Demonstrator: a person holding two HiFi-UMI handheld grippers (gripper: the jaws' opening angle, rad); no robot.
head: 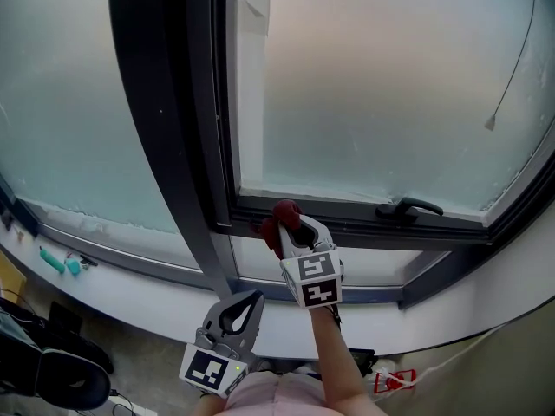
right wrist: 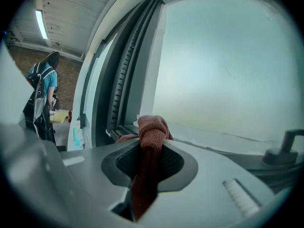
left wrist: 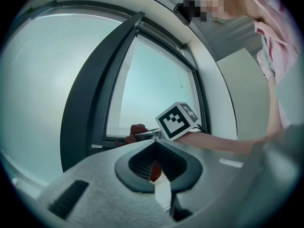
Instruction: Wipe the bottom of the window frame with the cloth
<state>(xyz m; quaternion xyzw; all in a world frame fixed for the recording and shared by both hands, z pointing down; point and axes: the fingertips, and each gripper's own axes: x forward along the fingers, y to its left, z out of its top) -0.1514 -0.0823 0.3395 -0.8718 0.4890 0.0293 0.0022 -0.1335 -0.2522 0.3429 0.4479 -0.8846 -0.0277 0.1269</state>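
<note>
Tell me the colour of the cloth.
The cloth is reddish brown, clearest in the right gripper view.

Nothing legible shows (no words, labels or numbers).

Centre: rust-red knitted cloth (head: 281, 213) against dark grey metal window frame (head: 364, 225), with pale blue-green frosted glass pane (head: 390, 102) above. Pale grey right gripper (head: 297, 229) and left gripper (head: 248, 298) bear black-and-white square-patterned marker cubes (head: 316, 277). Lower left: small teal objects (head: 54, 261).
</note>
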